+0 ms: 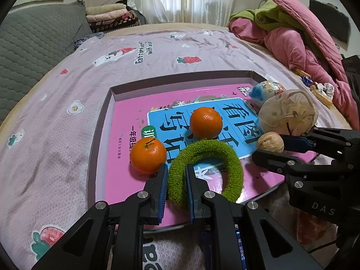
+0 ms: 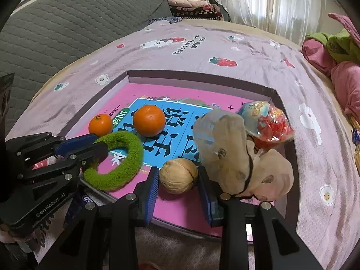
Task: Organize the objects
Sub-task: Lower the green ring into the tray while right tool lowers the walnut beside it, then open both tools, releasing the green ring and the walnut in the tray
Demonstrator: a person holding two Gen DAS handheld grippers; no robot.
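With both tools low at the bottom of each frame, I have my left gripper [image 1: 176, 175] clamped on the near edge of the green fuzzy ring [image 1: 205, 168], which lies on the pink book [image 1: 126, 135] in the shallow box [image 1: 180, 76]. My right gripper [image 2: 177, 177] brackets the walnut [image 2: 178, 175]; the left pad looks to touch it, the right I cannot quite judge. Lifting the ring could nudge the small orange [image 1: 148, 155] just beside my left finger. A loose grip may let the round walnut squirt toward the beige pouch [image 2: 236, 153].
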